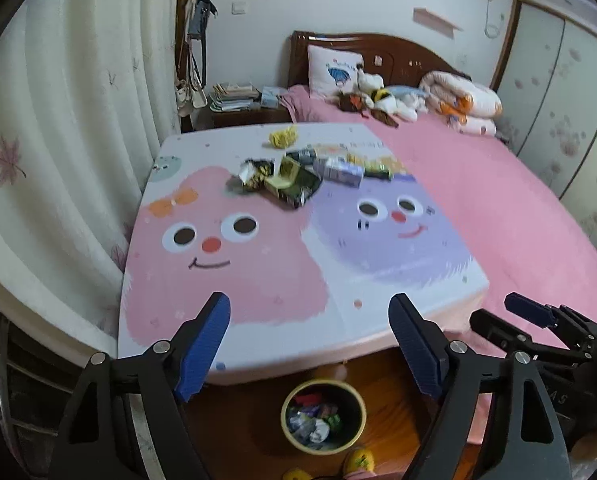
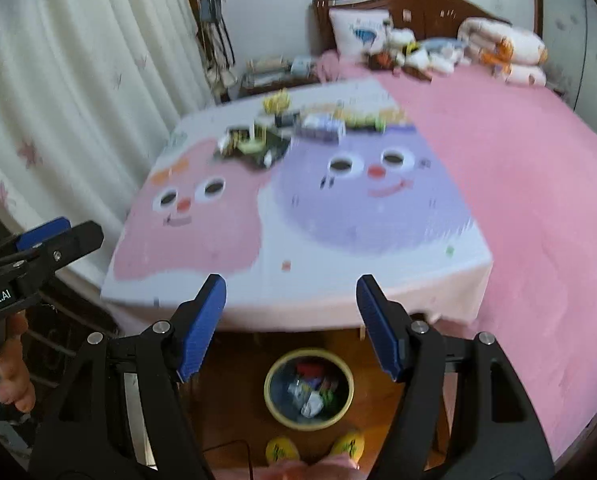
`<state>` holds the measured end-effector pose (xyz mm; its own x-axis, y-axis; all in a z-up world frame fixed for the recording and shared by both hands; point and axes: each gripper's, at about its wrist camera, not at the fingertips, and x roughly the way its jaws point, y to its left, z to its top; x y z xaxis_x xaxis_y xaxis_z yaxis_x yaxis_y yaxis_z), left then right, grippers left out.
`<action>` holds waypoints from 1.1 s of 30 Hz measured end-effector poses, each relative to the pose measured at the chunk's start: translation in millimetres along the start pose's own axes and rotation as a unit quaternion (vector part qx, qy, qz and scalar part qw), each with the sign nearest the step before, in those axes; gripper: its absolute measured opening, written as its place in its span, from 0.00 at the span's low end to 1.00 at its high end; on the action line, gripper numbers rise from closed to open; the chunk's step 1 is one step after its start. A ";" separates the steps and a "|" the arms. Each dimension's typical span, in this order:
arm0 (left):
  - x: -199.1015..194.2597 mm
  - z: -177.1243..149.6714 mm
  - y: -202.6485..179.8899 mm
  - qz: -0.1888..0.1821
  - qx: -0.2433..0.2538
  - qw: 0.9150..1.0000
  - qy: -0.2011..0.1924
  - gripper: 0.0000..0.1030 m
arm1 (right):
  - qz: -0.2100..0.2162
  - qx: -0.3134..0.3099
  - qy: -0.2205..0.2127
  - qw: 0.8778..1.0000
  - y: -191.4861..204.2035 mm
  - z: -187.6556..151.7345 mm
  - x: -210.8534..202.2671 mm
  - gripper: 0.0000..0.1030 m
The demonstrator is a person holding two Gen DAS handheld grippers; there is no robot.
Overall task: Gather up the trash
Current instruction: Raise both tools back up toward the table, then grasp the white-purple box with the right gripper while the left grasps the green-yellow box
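Observation:
A pile of wrappers and small cartons (image 1: 298,176) (image 2: 266,142) lies at the far side of the cartoon-printed table (image 1: 258,280) (image 2: 282,232). A crumpled yellow wrapper (image 1: 283,137) (image 2: 276,102) sits behind the pile. On the floor below the table's near edge stands a round bin (image 1: 361,404) (image 2: 348,392) holding several scraps. My left gripper (image 1: 310,344) hangs open above the near edge and the bin, holding nothing. My right gripper (image 2: 291,324) is open too, empty, over the same spot. Each gripper shows at the other view's side edge.
A bed with a pink sheet (image 1: 498,216) (image 2: 518,184) borders the table on the right, with a pillow, toys and a quilt at its head. White curtains (image 1: 58,120) hang on the left. A nightstand (image 1: 238,108) stands behind. A person's yellow slippers (image 2: 282,450) are near the bin.

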<state>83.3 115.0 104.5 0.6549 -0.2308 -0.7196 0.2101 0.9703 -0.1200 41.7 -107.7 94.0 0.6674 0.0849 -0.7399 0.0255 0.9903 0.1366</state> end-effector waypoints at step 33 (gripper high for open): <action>344.0 212.1 -21.4 0.118 -0.189 0.965 0.141 0.66 | 0.125 -0.198 0.139 0.962 -107.2 261.1 364.3 0.55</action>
<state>458.1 -0.6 4.6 0.4175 -0.0238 -0.9084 -0.2340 0.9631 -0.1328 476.5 -211.7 -18.2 0.3901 0.2969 -0.8716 -0.4316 0.8951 0.1118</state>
